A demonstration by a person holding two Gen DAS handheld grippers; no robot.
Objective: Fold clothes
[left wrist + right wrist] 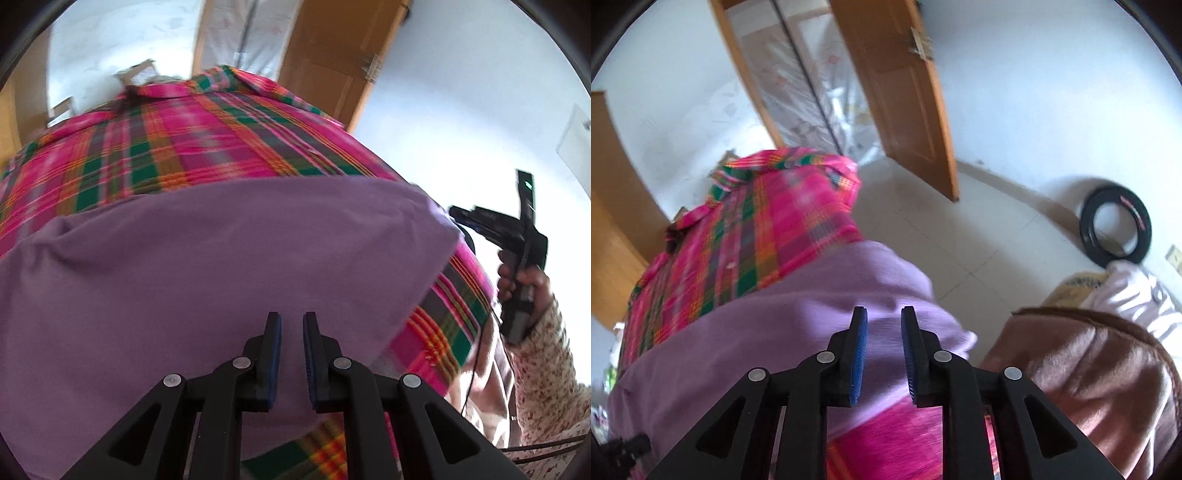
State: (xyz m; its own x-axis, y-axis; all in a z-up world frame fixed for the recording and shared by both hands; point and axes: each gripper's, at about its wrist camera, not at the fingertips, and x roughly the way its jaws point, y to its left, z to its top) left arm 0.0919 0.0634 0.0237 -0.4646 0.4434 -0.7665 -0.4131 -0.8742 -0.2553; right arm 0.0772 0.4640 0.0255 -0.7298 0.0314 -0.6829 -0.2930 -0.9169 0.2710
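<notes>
A purple garment (207, 258) lies spread flat on a pink, green and orange plaid cloth (177, 147). My left gripper (291, 317) hovers over the garment's near part, open by a narrow gap with nothing between its blue pads. In the right wrist view my right gripper (884, 312) is open above the purple garment (798, 314), near its right corner, and holds nothing. The left wrist view also shows the right gripper (456, 214) just off the garment's right edge, held by a hand (532, 284) in a floral sleeve.
The plaid cloth (757, 229) covers a raised surface that drops off to a pale tiled floor (960, 229). A brown blanket (1089, 369) lies at the right. A black tyre (1115, 229) leans on the wall beside a wooden door (905, 103).
</notes>
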